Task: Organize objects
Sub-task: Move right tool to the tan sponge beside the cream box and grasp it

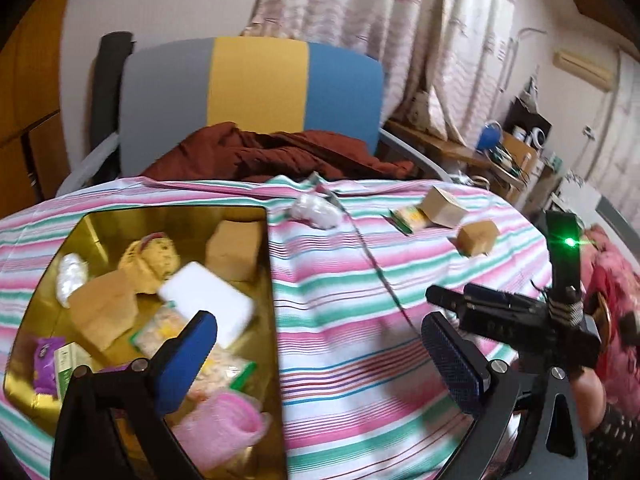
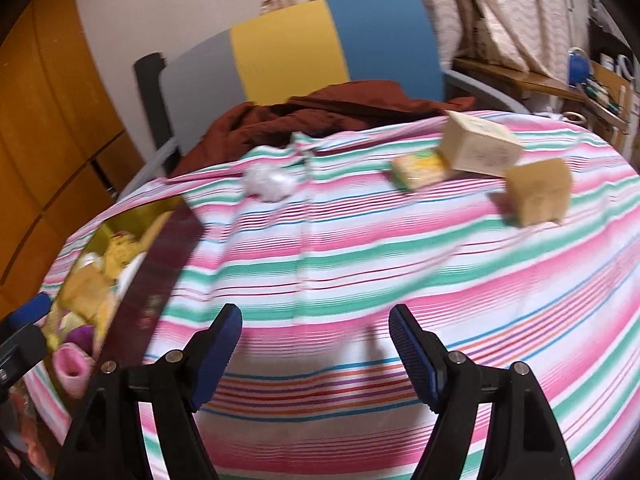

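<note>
Both grippers, left (image 1: pixel 320 354) and right (image 2: pixel 316 344), hang empty with jaws wide. The tin (image 1: pixel 276 280) sits lower left, filled; boxes (image 2: pixel 538 190), a packet (image 2: pixel 418 168) and a wad (image 2: pixel 270 182) lie upper right on the cloth (image 2: pixel 360 248).

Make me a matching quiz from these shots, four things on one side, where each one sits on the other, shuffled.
Things:
1. pink roll
2. white wad
3. brown cloth
4. left hand-held gripper

Places:
A. on the chair
B. open, partly over the gold tin
C. on the striped cloth, outside the tin
D. inside the tin, near corner

Pairs: 1-D, 2-C, 3-A, 4-B
</note>
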Action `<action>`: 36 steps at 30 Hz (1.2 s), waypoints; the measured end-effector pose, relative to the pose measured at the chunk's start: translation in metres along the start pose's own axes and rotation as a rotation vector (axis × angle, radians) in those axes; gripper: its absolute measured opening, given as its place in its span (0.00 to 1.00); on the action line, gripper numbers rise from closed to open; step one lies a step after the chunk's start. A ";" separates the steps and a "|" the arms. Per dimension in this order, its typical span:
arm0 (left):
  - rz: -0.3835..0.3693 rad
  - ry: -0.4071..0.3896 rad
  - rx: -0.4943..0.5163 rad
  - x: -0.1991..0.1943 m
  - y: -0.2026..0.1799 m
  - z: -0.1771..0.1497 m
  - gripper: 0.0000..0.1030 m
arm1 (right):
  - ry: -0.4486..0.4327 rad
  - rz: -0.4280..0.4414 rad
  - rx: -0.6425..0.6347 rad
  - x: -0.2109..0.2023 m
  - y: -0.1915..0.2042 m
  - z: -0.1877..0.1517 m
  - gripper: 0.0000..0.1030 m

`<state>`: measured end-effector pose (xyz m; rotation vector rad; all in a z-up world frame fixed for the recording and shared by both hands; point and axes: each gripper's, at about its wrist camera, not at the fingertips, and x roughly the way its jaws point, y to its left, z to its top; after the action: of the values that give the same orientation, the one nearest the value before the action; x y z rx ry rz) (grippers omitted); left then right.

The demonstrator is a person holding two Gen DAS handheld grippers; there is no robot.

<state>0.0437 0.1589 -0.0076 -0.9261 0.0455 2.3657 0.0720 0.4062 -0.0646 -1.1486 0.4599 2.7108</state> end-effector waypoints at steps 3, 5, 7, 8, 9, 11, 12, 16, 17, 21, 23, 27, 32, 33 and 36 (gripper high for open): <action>-0.018 0.018 0.025 0.007 -0.011 0.001 1.00 | -0.019 -0.069 0.027 0.001 -0.028 0.003 0.76; -0.030 0.032 0.042 0.013 -0.020 0.001 1.00 | -0.041 -0.130 0.038 0.001 -0.049 0.010 0.80; -0.040 0.045 0.063 0.019 -0.028 0.002 1.00 | -0.066 -0.185 0.040 0.004 -0.071 0.019 0.81; -0.045 0.052 0.070 0.022 -0.032 0.002 1.00 | -0.077 -0.203 0.039 0.005 -0.081 0.025 0.83; -0.049 0.056 0.074 0.024 -0.034 0.002 1.00 | -0.086 -0.218 0.035 0.007 -0.090 0.031 0.85; -0.058 0.069 0.081 0.029 -0.039 0.003 1.00 | -0.092 -0.262 0.025 0.013 -0.109 0.045 0.86; -0.062 0.074 0.083 0.031 -0.042 0.003 1.00 | -0.097 -0.274 0.021 0.015 -0.116 0.049 0.86; -0.071 0.089 0.097 0.038 -0.051 0.004 1.00 | -0.115 -0.319 -0.006 0.029 -0.141 0.069 0.86; -0.073 0.092 0.101 0.040 -0.052 0.005 1.00 | -0.113 -0.330 -0.011 0.033 -0.145 0.073 0.86; -0.078 0.104 0.129 0.049 -0.060 0.009 1.00 | -0.090 -0.294 0.013 0.051 -0.162 0.083 0.86; -0.082 0.110 0.144 0.056 -0.065 0.012 1.00 | -0.076 -0.280 0.028 0.057 -0.167 0.086 0.86; -0.097 0.120 0.179 0.074 -0.077 0.021 1.00 | -0.072 -0.269 0.038 0.063 -0.169 0.086 0.73; -0.114 0.126 0.235 0.109 -0.096 0.039 1.00 | -0.105 -0.275 0.068 0.058 -0.171 0.080 0.68; -0.118 0.126 0.245 0.118 -0.100 0.043 1.00 | -0.112 -0.284 0.075 0.057 -0.172 0.079 0.67; -0.132 0.138 0.280 0.151 -0.112 0.057 1.00 | -0.126 -0.301 0.104 0.054 -0.176 0.077 0.67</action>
<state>-0.0189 0.3423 -0.0393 -0.9223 0.3503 2.1047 0.0296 0.5998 -0.0910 -0.9301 0.3712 2.4500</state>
